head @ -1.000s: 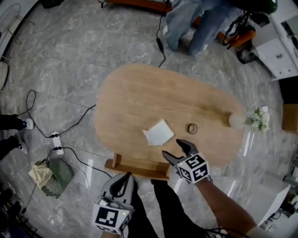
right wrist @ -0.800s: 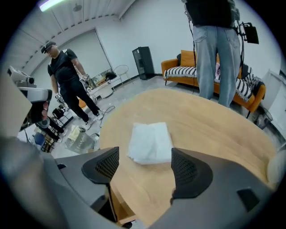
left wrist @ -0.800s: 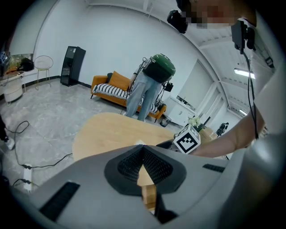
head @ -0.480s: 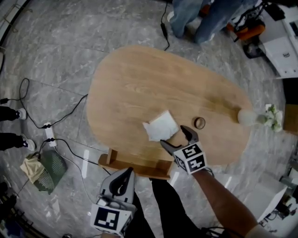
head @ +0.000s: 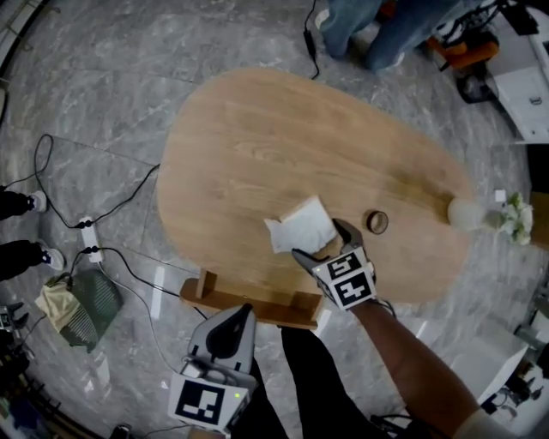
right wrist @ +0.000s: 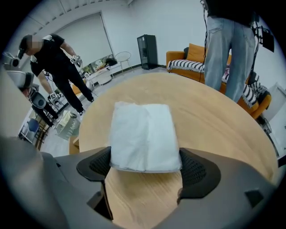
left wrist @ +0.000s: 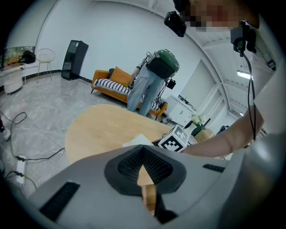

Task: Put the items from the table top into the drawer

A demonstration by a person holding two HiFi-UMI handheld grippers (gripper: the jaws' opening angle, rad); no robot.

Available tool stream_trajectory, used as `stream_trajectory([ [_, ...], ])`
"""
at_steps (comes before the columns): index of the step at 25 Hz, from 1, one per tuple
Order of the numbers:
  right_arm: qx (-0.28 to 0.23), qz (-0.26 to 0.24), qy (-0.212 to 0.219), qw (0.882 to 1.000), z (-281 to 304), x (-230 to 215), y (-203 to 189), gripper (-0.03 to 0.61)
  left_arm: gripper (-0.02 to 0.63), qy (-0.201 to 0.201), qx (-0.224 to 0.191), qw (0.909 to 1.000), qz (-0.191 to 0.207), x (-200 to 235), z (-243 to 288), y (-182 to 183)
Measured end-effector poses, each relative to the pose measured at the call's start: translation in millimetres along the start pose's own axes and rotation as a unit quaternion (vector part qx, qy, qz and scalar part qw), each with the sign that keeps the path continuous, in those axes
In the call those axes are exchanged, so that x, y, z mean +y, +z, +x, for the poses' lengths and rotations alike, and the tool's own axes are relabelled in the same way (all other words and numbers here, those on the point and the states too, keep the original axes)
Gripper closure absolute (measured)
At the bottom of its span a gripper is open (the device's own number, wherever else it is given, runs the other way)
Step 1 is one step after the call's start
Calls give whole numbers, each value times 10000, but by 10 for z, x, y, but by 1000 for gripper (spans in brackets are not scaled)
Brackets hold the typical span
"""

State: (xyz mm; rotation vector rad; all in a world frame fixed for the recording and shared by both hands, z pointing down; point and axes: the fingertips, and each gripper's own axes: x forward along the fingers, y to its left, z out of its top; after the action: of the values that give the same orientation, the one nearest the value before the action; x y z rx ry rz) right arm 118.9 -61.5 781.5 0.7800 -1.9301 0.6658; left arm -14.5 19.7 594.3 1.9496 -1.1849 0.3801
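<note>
A white folded packet (head: 300,230) lies on the oval wooden table (head: 283,137), near its front edge. My right gripper (head: 319,240) hangs over the packet's near end, and its jaws are opening. In the right gripper view the packet (right wrist: 143,134) lies between the two pads, which stand on either side of its near edge without pressing it; the right gripper (right wrist: 145,167) points steeply down. A small brown ring (head: 377,222) lies to the right of the packet. An open wooden drawer (head: 249,302) juts out below the table's front edge. My left gripper (head: 243,310) is shut and empty just in front of the drawer.
A pale vase with white flowers (head: 467,213) stands at the table's right end. A person's legs (head: 377,26) are beyond the far edge. Cables and a power strip (head: 86,231) lie on the floor to the left, by a green bag (head: 81,304).
My right gripper came down and forward from the table's front edge to the white packet, and its jaws spread wider. The left gripper sank a little.
</note>
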Motion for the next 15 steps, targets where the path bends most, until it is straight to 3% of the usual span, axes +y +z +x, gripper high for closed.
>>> stream_trajectory([
  [5, -6, 212, -90, 9997, 34, -70, 6, 138, 614, 36, 61, 9999, -97, 50, 45, -92],
  [9, -111, 282, -69, 9995, -40, -82, 46, 216, 614, 38, 61, 9999, -115, 58, 58, -84],
  [15, -111, 495, -20, 9987, -100, -70, 45, 235, 614, 13, 87, 9999, -107, 67, 30, -63],
])
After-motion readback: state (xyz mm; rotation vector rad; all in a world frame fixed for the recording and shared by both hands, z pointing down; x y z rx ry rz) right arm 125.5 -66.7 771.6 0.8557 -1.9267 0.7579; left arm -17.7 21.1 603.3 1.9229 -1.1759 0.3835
